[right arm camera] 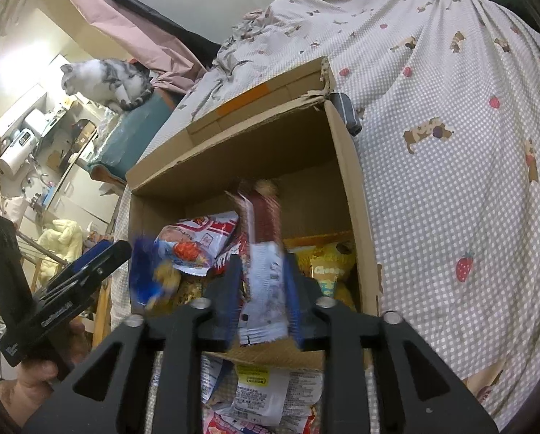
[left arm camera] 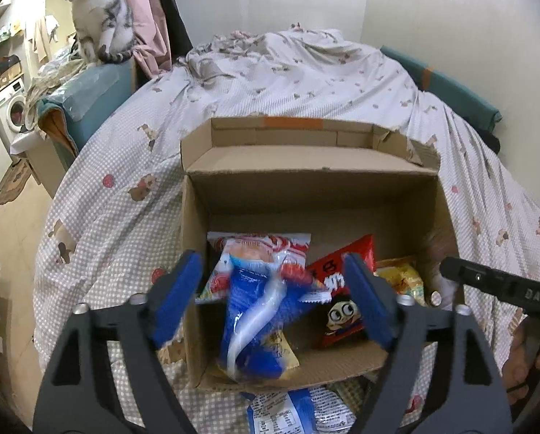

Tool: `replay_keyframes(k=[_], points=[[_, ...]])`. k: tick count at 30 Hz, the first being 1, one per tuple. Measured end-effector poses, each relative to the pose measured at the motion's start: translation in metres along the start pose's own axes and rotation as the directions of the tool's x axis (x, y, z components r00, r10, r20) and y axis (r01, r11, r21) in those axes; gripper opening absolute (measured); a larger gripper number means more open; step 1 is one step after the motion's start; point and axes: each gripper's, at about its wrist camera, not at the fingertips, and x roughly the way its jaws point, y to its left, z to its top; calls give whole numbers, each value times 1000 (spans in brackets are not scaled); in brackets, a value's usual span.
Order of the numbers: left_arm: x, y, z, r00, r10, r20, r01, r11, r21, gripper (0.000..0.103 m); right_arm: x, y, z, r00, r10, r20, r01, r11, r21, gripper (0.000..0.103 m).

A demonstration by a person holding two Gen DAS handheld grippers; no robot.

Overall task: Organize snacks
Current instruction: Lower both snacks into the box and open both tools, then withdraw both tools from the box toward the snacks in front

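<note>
An open cardboard box (left arm camera: 194, 253) stands on the bed and holds several snack packets. My left gripper (left arm camera: 273, 296) hovers over its near left part, jaws wide apart. A blurred blue and white packet (left arm camera: 259, 325) hangs between them, clear of both pads; it also shows as a blue packet (right arm camera: 150, 275) in the right wrist view. My right gripper (right arm camera: 264, 289) is above the box's (right arm camera: 346, 188) near edge with a blurred red and white packet (right arm camera: 264, 275) upright between its parted pads. A red packet with a cartoon face (left arm camera: 342, 311) and a yellow packet (left arm camera: 404, 282) lie inside.
More packets (right arm camera: 262, 390) lie on the checked bedcover (right arm camera: 451, 181) in front of the box. A grey and white cat (left arm camera: 100, 18) sits on a teal bed end at the far left. A washing machine (left arm camera: 13, 108) stands beyond. A person's hand (right arm camera: 34, 379) holds the left gripper.
</note>
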Motion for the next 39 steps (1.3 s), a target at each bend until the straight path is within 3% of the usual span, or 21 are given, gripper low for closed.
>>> replay_keyframes(k=[1,2,9,13,17,24,34,39], points=[[-1,0,1,1000,-1,4,1,1000,1,81,-2,0,0,1000,-5,10,5,1000,3,83],[-1,0,1,1000,2,7,-2,1000,2,81,-5,1,-1,999,-10,31,10,1000,3,88],[0,1,-3,1000,9,-4,-9,1000,-1,81,-7,6,0,1000,-9,27,10,1000,-27,88],[-3,2,-4,1000,-6,-3,6,1000,-11,81,-13,18,-4,998,-45,54,49,995,-88,88],[-10,5,-5,1000,-8,14,9,999,-38,81,-23,37,-8,993,-67,101,81,986,-148,88],[-33,20,-8,999,6,33,-2,994,-109,81,-36,51,-21,994,-70,86,84,981,-172,87],[-57,19,-24,999,20,30,-18,998,-63,81,-57,48,-44,993,-87,79,97,987,-126,87],[-71,19,-37,999,32,29,-30,998,-46,81,-67,49,-59,985,-151,77,161,977,-138,87]])
